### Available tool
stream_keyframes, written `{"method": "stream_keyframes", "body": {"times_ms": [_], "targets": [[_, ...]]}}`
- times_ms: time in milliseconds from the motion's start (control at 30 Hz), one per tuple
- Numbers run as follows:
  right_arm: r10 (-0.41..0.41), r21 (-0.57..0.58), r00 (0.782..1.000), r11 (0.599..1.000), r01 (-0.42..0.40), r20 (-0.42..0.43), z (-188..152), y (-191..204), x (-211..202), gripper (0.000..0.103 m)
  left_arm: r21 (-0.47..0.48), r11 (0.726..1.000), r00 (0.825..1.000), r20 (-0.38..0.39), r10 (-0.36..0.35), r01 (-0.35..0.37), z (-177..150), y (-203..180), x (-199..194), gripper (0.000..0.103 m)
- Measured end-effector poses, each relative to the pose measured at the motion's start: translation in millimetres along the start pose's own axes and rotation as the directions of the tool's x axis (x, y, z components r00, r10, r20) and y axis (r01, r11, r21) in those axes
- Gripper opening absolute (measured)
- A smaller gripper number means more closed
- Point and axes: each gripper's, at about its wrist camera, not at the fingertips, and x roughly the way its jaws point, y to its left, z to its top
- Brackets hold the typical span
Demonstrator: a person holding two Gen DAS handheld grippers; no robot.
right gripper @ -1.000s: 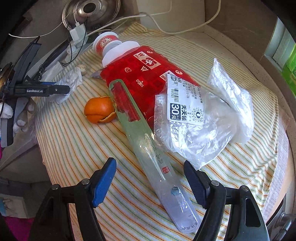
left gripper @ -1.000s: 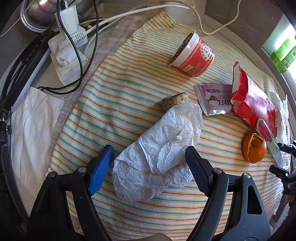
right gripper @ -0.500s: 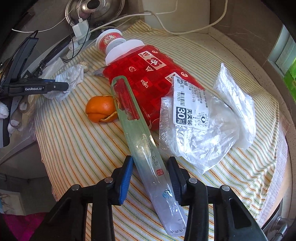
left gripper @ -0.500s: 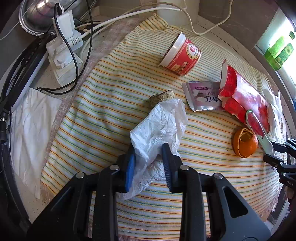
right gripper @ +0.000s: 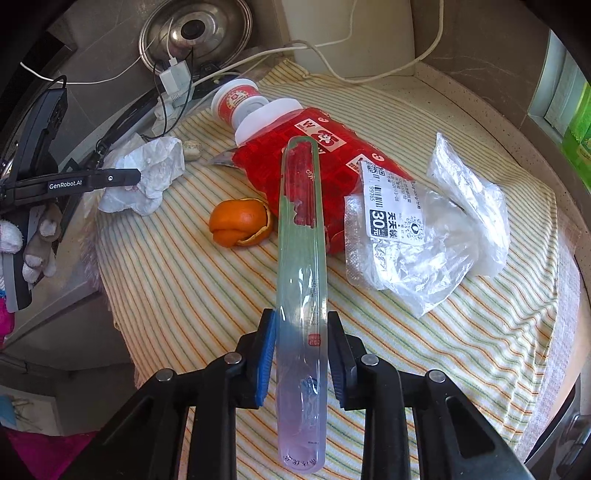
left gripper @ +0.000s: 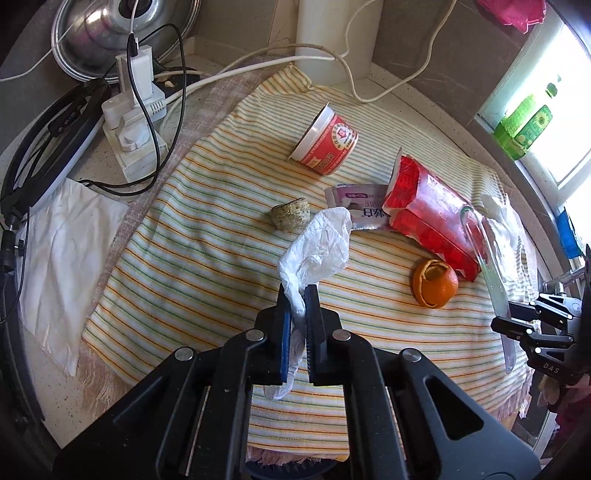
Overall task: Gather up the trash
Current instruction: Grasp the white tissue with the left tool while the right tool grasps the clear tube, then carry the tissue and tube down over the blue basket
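Left gripper [left gripper: 296,295] pinching the crumpled white tissue [left gripper: 317,251], fingers [left gripper: 283,325] closed tight on its lower end, the loose bulk fanning out beyond the fingertips and a tail hanging down between them. Just past the tissue, sitting on the striped cloth [left gripper: 207,236]: a small tan woven lump [left gripper: 290,214], and further ahead a red-and-white cup [left gripper: 327,142] lying on its side. Ahead and to the right of the fingers, a silver-purple sachet [left gripper: 360,210] lying flat, touching a torn red packet [left gripper: 428,214]. Orange peel [left gripper: 435,283] resting right of the fingers, just beside the red packet.

Right gripper [right gripper: 302,332] gripping the long clear plastic sleeve [right gripper: 302,266], fingers [right gripper: 267,347] pressing in on both its edges, the sleeve running straight ahead between them and reaching back past the fingertips toward the camera. Far end of the sleeve overlapping the red packet [right gripper: 332,155]. Orange peel [right gripper: 238,221] lying ahead and left of these fingers, near the sleeve. Crinkled clear bag with a white price label [right gripper: 424,236] lying ahead and to the right, leaning against the red packet.

Striped cloth covering the tabletop [left gripper: 399,88]. Far left beyond the cloth, a white power strip with plugs and cables [left gripper: 135,122], and a metal pot lid [left gripper: 122,33] behind it.
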Motion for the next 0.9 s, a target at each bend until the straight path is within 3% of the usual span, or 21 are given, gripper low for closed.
{"method": "stream_keyframes", "body": {"times_ms": [267,500,900], "targets": [[0.02,0.044,0.998,0.999,-0.022,0.051,-9.2,10.3,-20.7,0.026,-0.036,0.999,0.999,0.039,-0.033,0.034,-15.5,2.3,-34.0,0.004],[0.051,0.085,0.994,0.995,-0.06,0.101,-19.9,22.5,-45.7,0.026,-0.002,0.999,0.997,0.064,-0.032,0.032,-35.1,0.1,-55.8,0.004],[0.128,0.124,0.981,0.981,-0.146,0.147,-54.7,71.5,-70.9,0.026,0.011,0.997,0.995,0.065,-0.076,0.076,-78.9,5.5,-84.1,0.004]]}}
